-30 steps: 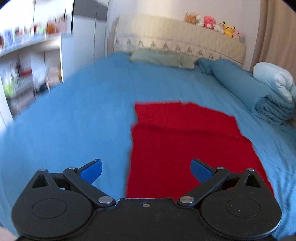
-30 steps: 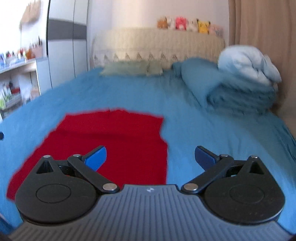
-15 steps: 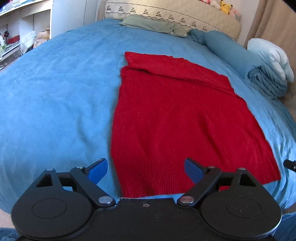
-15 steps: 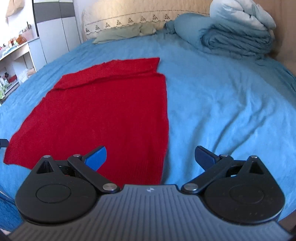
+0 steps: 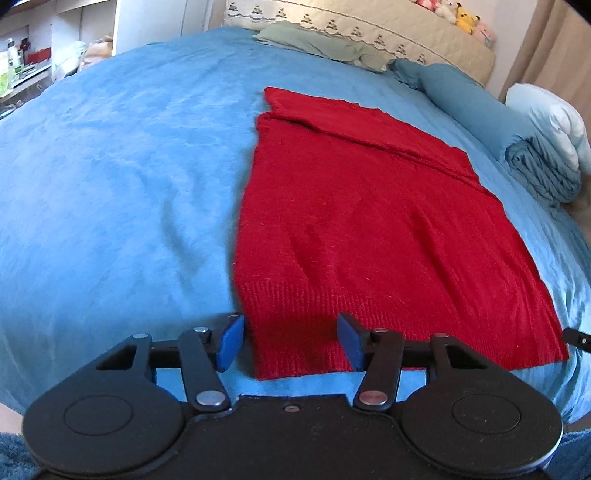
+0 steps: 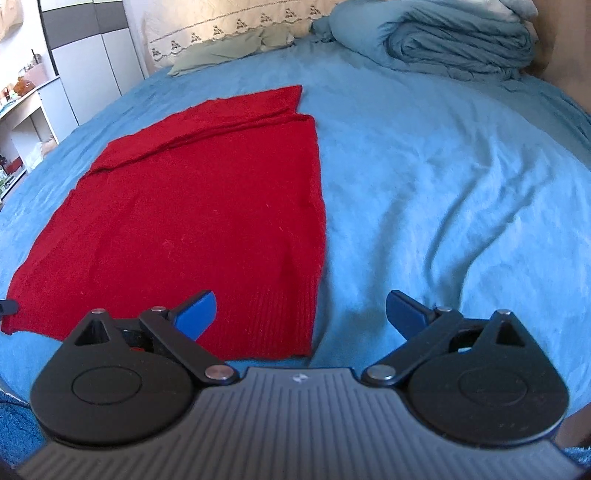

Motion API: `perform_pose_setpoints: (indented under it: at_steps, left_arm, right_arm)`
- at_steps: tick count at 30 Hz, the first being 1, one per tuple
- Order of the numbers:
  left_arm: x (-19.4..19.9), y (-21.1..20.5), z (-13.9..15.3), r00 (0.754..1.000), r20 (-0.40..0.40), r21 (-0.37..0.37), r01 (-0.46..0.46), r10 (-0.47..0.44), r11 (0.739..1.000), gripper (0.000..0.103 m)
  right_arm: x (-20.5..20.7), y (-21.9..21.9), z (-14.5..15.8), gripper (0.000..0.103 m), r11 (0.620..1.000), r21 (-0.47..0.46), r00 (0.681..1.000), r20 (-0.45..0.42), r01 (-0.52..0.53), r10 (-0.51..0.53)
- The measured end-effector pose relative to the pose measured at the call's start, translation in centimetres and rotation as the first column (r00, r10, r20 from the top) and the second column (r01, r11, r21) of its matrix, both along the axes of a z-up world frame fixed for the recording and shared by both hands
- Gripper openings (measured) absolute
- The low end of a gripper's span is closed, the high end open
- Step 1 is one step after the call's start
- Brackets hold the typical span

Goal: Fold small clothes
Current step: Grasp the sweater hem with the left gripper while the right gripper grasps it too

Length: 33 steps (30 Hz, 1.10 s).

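Note:
A red knitted garment (image 5: 362,229) lies flat on the blue bed (image 5: 110,177), its ribbed hem nearest me and a folded band across its far end. My left gripper (image 5: 290,341) is low over the hem's near left corner; its jaws are closing with that corner between the blue pads (image 5: 229,339), not pressed. In the right wrist view the same red garment (image 6: 192,214) spreads to the left. My right gripper (image 6: 299,314) stands open over the hem's near right corner, one pad over the knit and the other over the blue cover.
A rolled blue duvet (image 6: 443,44) and a pale pillow (image 5: 554,118) lie at the bed's right side. A green pillow (image 5: 317,46), a cream headboard (image 5: 369,29) with plush toys (image 5: 458,14) and white shelves (image 5: 33,66) stand beyond.
Both grippers have dropped toward the bed and tipped downward, bringing the garment's hem close. The left jaws have narrowed around the near left corner. The right jaws stay wide.

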<state>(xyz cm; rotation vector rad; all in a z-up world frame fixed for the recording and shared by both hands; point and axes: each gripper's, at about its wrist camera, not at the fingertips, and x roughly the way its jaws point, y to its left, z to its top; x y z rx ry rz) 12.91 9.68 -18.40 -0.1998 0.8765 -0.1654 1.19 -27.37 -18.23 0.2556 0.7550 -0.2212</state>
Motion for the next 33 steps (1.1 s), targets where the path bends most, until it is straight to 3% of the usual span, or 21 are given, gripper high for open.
perform_pose_setpoints:
  at_steps: [6,9,11,12,22,26,28,30,33]
  left_arm:
    - [0.0,0.2,-0.8,1.0,-0.03,-0.013,0.009,-0.01,1.0,0.052]
    - [0.1,0.7,-1.0,0.999,-0.04,-0.045,-0.004,0.003,0.999,0.037]
    - [0.1,1.2,-1.1,0.998,-0.056,-0.059,-0.013,0.01,0.998,0.02]
    - [0.1,1.3,-1.2,0.998,-0.061,-0.066,-0.015,0.011,0.998,0.019]
    - [0.0,1.3,-1.3,0.998,-0.064,-0.081,-0.024,0.019,0.996,0.014]
    - [0.0,1.2,-1.2,0.998,-0.063,-0.078,-0.023,0.018,0.997,0.013]
    - [0.0,1.0,-1.1,0.998,-0.059,-0.072,-0.017,0.012,0.997,0.01]
    - [0.0,1.0,-1.0,0.998,-0.056,-0.07,-0.014,0.01,0.997,0.009]
    - [-0.2,0.9,-0.3,0.999,-0.047,-0.073,-0.019,0.016,0.997,0.008]
  right_arm:
    - [0.2,-0.3,-0.7,0.103,1.0,0.026,1.0,-0.03,-0.003,0.003]
    - [0.3,0.1,-1.0,0.093,1.0,0.017,0.999,-0.039,-0.013,0.013]
    - [0.3,0.3,-0.9,0.083,1.0,0.008,0.999,-0.03,-0.031,0.031]
    - [0.3,0.4,-0.8,0.078,0.999,0.01,0.999,-0.025,-0.04,0.04]
    - [1.0,0.7,-1.7,0.074,0.999,0.012,0.997,-0.063,-0.036,0.037]
    - [0.8,1.2,-1.5,0.049,0.998,0.002,0.997,-0.051,-0.062,0.062]
    - [0.8,1.4,-1.5,0.044,0.998,0.0,0.996,-0.053,-0.07,0.07]
    - [0.9,1.1,-1.6,0.032,0.998,0.011,0.997,-0.058,-0.059,0.06]
    - [0.6,0.7,-0.8,0.024,0.998,0.035,0.999,-0.028,-0.043,0.044]
